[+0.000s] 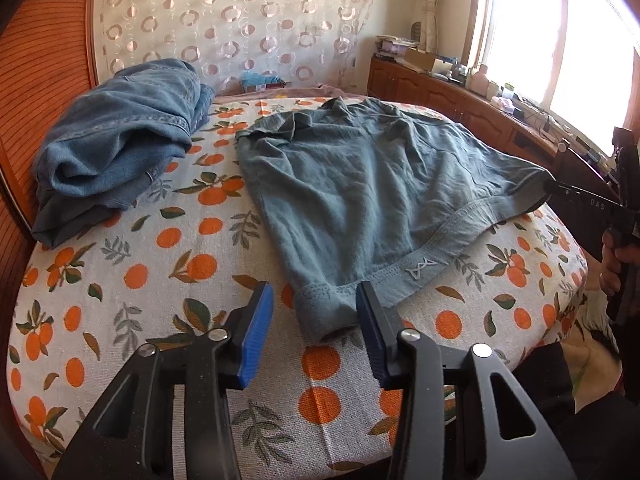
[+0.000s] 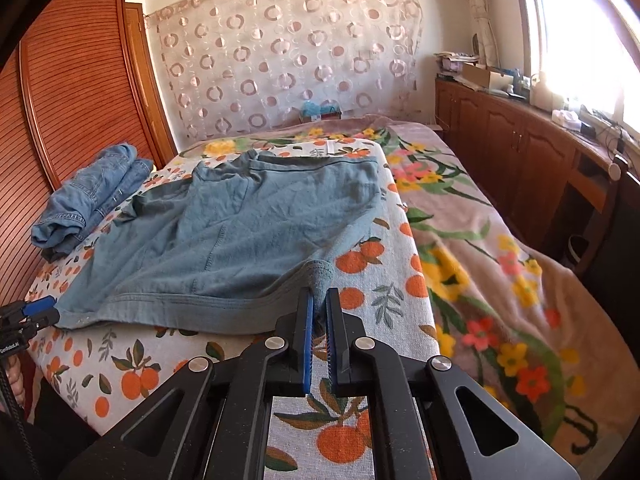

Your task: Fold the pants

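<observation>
While the pants (image 1: 372, 184) are lying flat along the bed's (image 1: 120, 312) near edge, the right gripper (image 2: 319, 300) is pinching one waistband corner; the left gripper (image 1: 316, 312), jaws spread, is apparently closing on the other.

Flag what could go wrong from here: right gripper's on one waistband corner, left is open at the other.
1. The right gripper pinches only a small tip of the waistband; lifting may slip it out.
2. The left gripper is open around the other corner; if the right pulls first, the pants will skew.
3. The far end is bunched, so creases may fold in.
</observation>
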`<state>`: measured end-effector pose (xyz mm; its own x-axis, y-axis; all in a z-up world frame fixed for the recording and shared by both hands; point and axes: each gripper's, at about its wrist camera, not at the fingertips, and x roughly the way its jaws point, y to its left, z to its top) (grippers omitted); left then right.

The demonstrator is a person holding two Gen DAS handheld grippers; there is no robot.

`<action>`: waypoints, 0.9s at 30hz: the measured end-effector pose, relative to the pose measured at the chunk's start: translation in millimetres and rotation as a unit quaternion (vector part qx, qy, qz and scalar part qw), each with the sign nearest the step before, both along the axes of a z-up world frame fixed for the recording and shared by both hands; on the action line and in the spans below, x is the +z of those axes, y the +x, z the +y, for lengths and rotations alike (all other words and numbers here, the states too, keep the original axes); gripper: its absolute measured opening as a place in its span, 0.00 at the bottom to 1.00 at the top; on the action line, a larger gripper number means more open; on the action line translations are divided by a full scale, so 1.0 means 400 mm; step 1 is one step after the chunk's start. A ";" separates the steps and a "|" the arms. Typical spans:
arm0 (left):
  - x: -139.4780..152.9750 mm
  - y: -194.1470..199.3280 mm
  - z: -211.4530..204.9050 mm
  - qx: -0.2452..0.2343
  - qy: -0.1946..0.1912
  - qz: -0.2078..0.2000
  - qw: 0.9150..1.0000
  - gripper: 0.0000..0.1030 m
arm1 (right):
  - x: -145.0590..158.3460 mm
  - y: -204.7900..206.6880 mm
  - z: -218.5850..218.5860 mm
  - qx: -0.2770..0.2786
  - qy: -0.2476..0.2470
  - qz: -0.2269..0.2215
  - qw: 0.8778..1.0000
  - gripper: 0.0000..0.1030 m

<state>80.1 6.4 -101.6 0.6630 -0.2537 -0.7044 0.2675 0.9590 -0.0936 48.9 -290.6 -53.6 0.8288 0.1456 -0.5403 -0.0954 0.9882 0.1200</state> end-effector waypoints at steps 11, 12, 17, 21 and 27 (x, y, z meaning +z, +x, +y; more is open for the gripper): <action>-0.020 -0.006 0.001 -0.011 -0.009 0.017 1.000 0.20 | 0.000 0.021 0.012 -0.007 -0.006 0.008 1.000 0.05; -0.021 -0.005 0.002 -0.011 -0.009 0.017 1.000 0.19 | 0.001 0.022 0.015 -0.007 -0.006 0.009 1.000 0.05; -0.006 -0.017 0.007 -0.013 -0.016 0.007 1.000 0.08 | 0.014 0.014 0.012 -0.004 -0.002 0.007 1.000 0.05; 0.021 -0.035 0.023 -0.013 -0.027 -0.004 1.000 0.08 | 0.026 -0.019 0.004 0.003 0.011 0.005 1.000 0.05; 0.054 -0.070 0.049 -0.013 -0.034 -0.012 0.999 0.08 | 0.036 -0.085 0.022 0.018 0.007 0.004 1.000 0.05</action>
<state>52.2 25.8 -79.9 0.6719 -0.3170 -0.6694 0.2945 0.9436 -0.1512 15.0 -281.9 -39.3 0.8184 0.1837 -0.5446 -0.1305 0.9822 0.1352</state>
